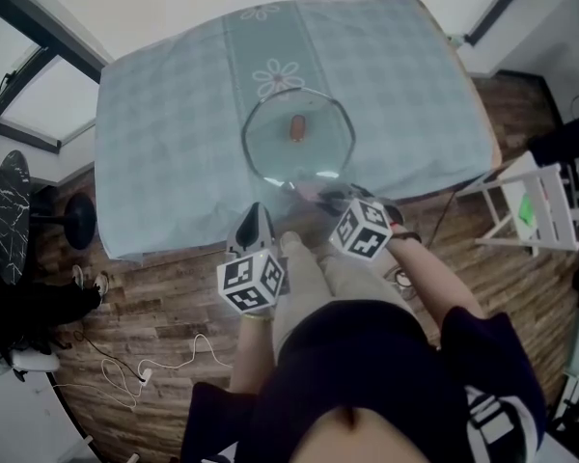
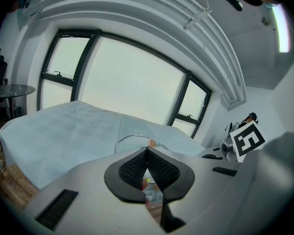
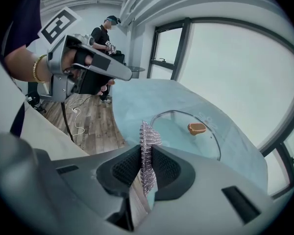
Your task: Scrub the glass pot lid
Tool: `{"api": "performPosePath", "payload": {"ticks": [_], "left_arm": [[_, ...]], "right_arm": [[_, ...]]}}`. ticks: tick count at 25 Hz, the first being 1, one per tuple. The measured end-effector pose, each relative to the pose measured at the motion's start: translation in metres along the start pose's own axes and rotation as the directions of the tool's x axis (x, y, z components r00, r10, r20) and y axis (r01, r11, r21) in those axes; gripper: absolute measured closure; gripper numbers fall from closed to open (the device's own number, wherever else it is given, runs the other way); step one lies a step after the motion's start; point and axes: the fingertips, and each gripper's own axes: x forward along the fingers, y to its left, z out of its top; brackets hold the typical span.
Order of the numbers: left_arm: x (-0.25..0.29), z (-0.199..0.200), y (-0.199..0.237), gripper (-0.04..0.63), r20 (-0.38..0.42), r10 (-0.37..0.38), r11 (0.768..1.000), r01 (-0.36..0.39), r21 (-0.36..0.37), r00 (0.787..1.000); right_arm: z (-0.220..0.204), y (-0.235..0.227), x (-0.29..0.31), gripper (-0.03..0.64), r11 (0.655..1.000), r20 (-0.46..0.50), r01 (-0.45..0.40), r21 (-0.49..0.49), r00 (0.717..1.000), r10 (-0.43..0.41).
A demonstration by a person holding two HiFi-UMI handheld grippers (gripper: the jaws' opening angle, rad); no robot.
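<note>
The round glass pot lid (image 1: 297,135) with a brown knob (image 1: 297,128) lies flat on the pale blue checked tablecloth (image 1: 174,114), close to the table's near edge. My right gripper (image 3: 147,153) is shut on a silvery mesh scrubber (image 3: 149,133) that sticks up past its tips, just short of the lid's (image 3: 186,136) near rim. In the head view that gripper (image 1: 320,197) hovers at the lid's front right edge. My left gripper (image 2: 147,153) has its jaws together and nothing held. It points toward the lid (image 2: 137,140) from off the table, and in the head view (image 1: 256,212) it is over the cloth's hanging front.
A dark round side table (image 1: 10,210) stands at the left on the wooden floor. A white rack (image 1: 536,205) is at the right beyond the table corner. White cables (image 1: 145,369) lie on the floor. A person (image 3: 105,33) stands far back.
</note>
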Motion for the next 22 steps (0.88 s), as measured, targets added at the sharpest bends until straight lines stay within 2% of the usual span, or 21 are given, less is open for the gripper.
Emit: {"api": "performPosePath", "payload": {"ticks": [6,12,22], "left_arm": [[0.016,0.009,0.005,0.597,-0.004,-0.014,1.000,0.014,-0.004,1.000],[0.033,0.023,0.016,0.597,-0.005,-0.028,1.000,0.028,-0.003,1.000],[0.054,0.042,0.033,0.597,-0.007,-0.039,0.999,0.039,-0.010,0.999]], "right_arm": [[0.011,-0.029,-0.014,0.551,0.999,-0.001,0.010,0.048,1.000,-0.010],[0.020,-0.057,-0.022,0.551,0.999,-0.035,0.017,0.027,0.999,-0.016],[0.037,-0.125,-0.033,0.551,0.993,-0.052,0.107,0.045,0.993,-0.105]]}}
